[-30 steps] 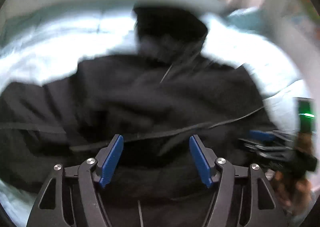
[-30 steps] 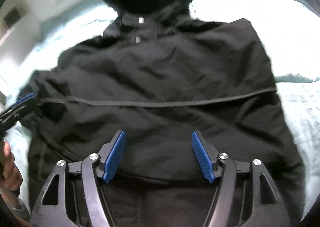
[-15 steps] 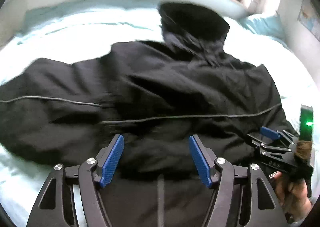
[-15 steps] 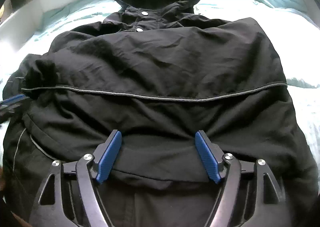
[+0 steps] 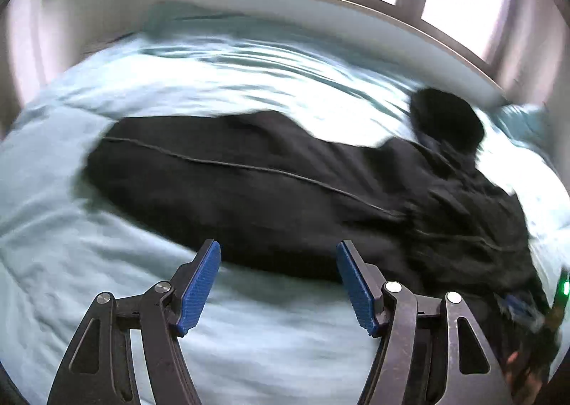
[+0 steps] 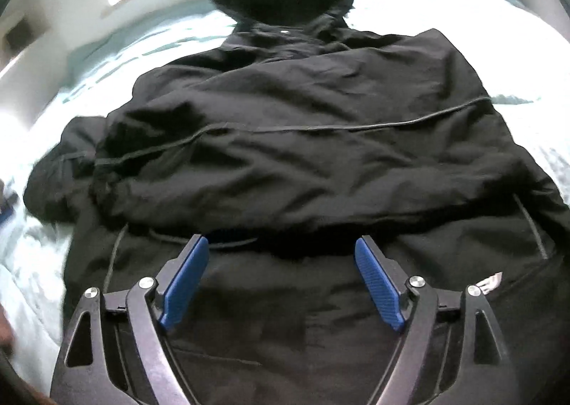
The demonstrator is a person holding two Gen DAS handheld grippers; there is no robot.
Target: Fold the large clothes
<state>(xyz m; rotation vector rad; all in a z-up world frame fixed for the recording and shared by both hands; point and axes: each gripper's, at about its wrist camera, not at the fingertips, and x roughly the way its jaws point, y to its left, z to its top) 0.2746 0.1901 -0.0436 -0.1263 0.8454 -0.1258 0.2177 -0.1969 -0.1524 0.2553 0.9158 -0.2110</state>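
Right wrist: right tool (image 6: 281, 257) opening, empty, over jacket (image 6: 302, 141); left tool (image 5: 278, 262) spread, empty.

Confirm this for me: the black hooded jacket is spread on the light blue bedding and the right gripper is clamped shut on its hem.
Not quite. The black hooded jacket does lie on the light blue bedding, but the right gripper is not clamped on it: the right wrist view shows its blue fingers apart and opening, with nothing pinched between them.
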